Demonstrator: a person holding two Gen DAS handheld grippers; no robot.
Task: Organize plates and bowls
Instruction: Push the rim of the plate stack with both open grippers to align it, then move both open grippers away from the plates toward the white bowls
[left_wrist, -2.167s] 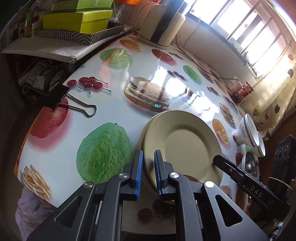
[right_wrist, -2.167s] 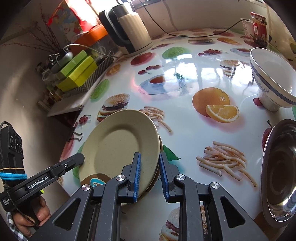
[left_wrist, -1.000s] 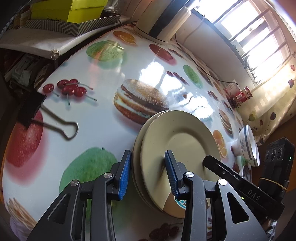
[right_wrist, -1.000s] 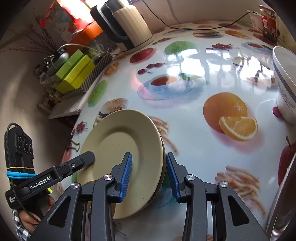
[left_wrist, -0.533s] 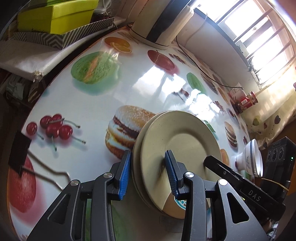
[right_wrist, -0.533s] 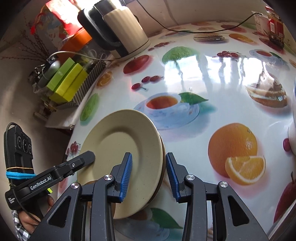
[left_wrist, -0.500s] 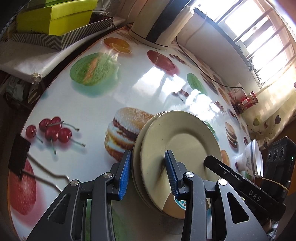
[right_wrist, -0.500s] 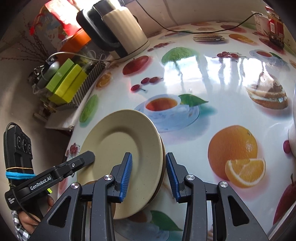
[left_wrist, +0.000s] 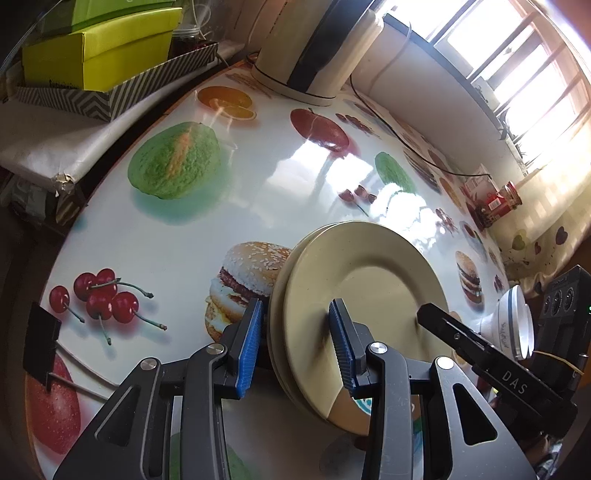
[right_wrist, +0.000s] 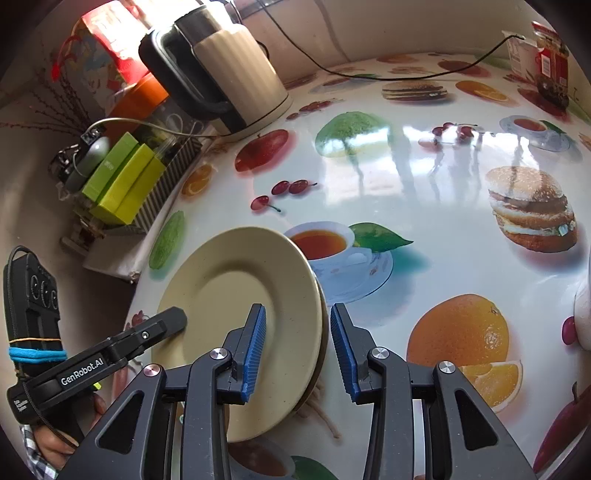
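Table, glossy food-print cloth: biggest thing in both views, its edge curving along nine o'clock in the left wrist view, bare toward twelve.

Kettle at twelve o'clock, cord trailing off to two. Likely parked at the back to keep the middle free.

Stack of beige plates, two or three deep, tilted, carried between the two tools from opposite rims. Appears clear of the cloth; contact underneath cannot be confirmed. Two grips probably to keep the stack from sliding apart.

Left gripper: blue pads straddle the near rim at six o'clock, one under, one on the top plate's face. Clamped on the stack, as far as the view shows.

Right gripper: same arrangement on the far rim, gripping.

White bowl at three o'clock, near the table edge, well apart from the stack.

Red jar at two o'clock.

Open room: broad bare cloth from ten to one; a set-down there looks unobstructed.
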